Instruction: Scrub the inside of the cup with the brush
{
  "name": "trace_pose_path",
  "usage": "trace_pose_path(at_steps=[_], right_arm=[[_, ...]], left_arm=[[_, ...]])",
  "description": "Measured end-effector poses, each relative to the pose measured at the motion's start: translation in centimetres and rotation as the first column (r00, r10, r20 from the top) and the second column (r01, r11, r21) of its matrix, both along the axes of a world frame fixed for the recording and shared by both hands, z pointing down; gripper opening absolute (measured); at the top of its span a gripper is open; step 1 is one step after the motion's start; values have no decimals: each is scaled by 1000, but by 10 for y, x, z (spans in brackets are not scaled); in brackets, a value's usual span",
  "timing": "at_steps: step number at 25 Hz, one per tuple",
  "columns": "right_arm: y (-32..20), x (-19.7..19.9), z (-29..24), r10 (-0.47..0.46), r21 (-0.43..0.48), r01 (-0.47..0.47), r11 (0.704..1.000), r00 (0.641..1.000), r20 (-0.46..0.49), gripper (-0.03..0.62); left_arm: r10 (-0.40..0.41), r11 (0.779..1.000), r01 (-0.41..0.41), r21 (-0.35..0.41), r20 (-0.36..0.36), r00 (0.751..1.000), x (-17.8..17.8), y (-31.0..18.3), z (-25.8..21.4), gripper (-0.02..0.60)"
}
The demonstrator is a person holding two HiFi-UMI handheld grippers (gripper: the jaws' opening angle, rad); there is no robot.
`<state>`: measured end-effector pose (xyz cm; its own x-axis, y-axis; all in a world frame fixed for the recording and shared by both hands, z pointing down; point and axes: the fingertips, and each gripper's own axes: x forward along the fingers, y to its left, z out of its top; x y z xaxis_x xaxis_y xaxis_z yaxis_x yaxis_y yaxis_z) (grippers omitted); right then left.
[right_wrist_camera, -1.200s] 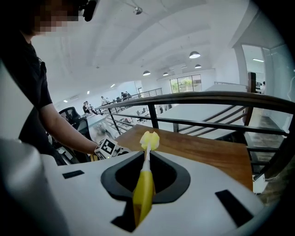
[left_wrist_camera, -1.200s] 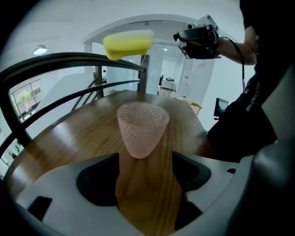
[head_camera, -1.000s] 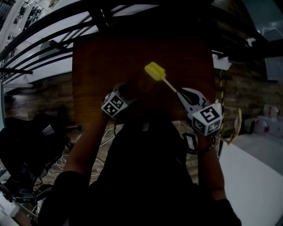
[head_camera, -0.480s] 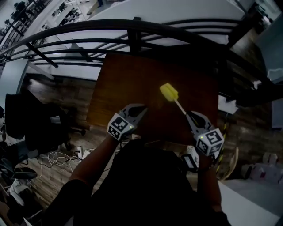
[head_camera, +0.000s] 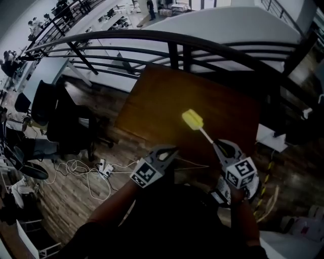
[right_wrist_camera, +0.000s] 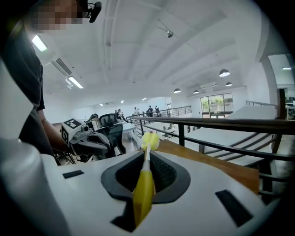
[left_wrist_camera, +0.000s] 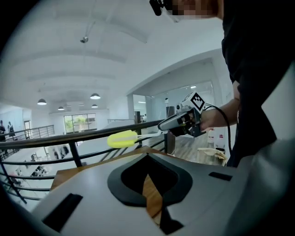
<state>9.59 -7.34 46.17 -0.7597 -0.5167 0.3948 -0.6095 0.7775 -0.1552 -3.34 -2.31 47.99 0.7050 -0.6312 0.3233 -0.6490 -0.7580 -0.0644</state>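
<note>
Clamping the brush point(right_wrist_camera: 144, 189) handle are right gripper point(right_wrist_camera: 146, 156) fingers; left gripper point(left_wrist_camera: 148, 159) fingers meet, empty.

This looks like an open-plan office on a mezzanine, edged by a black railing point(head_camera: 152, 34). Just inside the railing stands a wooden table point(head_camera: 167, 101), with office chairs point(head_camera: 55, 116) and loose cables point(head_camera: 76, 167) nearby. Beyond it, people point(head_camera: 150, 6) move among desks on a lower floor, under round ceiling lamps point(left_wrist_camera: 95, 96).

Looking steeply down from the head onto the desk point(head_camera: 162, 101), left claw point(head_camera: 173, 149) and right claw point(head_camera: 217, 144); riding close behind each claw's jaws, facing roughly level across the desk; all sharing the brush point(head_camera: 193, 120).
</note>
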Motion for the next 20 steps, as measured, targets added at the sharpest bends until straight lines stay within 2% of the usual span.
trace_pose_path(at_steps=[3,8,15,20], right_arm=[[18,2,-12,-24,-3,24,1000,999,21,44],[88,5,-15,-37,45,35,998,998,49,44],[171,4,-45,-6,82,0,997,997,72,44],[223,-48,-50,28,89,-36,995,996,82,44]], left_arm=[[-58,998,57,-32,-28,998,-4,19,-14,-6],[-109,994,110,14,-47,993,-15,86,-33,-6],[-100,993,103,48,-71,992,-20,157,-68,-6],[-67,995,72,63,-75,995,-63,207,-75,-6]])
